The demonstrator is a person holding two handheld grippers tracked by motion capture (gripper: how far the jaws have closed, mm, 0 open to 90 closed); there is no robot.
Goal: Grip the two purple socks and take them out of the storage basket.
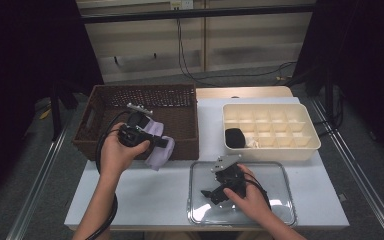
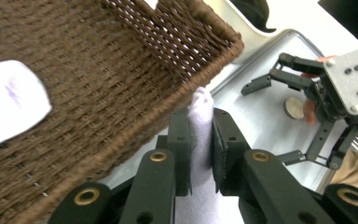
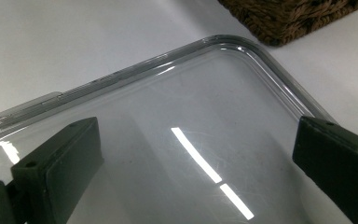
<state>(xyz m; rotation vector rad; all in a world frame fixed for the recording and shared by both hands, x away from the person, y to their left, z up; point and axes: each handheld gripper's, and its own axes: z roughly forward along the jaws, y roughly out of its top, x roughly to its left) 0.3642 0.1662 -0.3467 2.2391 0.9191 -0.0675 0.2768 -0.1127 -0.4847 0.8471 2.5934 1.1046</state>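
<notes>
White surface (image 1: 150, 195) carries a wicker basket (image 1: 180, 107), a clear tray (image 1: 280, 172) and a cream divider box (image 1: 300, 145). Left tongs (image 2: 200, 154) are clamped on a white cloth (image 2: 200, 135) at the basket's near rim. Right tongs (image 3: 196, 163) gape apart over the tray, a small disc (image 2: 293, 107) between them.

Cream divided organizer (image 1: 300, 145) holding black item (image 1: 234, 137).

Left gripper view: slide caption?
Left claw grips a pale cloth at the wicker basket's rim.
</notes>
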